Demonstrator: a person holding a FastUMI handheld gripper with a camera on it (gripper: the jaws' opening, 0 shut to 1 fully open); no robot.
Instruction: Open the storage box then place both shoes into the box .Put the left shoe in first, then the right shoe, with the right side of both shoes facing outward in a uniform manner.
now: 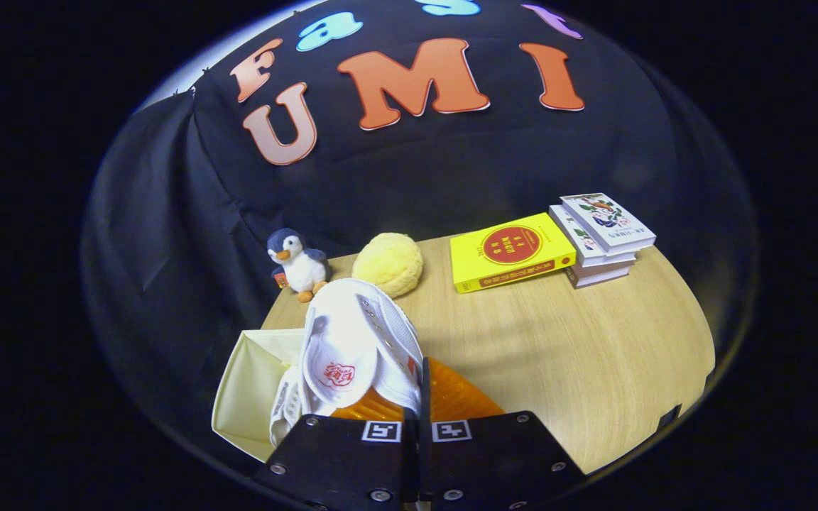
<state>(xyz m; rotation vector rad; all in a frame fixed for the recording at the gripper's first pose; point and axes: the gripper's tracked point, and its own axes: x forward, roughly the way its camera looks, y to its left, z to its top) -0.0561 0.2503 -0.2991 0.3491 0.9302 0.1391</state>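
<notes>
Box (249, 387) open at left, one shoe (288, 408) apparently inside. Second shoe (359, 348) held over it, gripper (416, 397) clamped on its side wall. Lower level, beside first shoe, same facing; release once seated.

The gripper (420, 397) bears two square coded markers and several round screws.

tool (420, 397) clamped on white shoe (359, 348) (heel side), over cream box (246, 397)
</notes>
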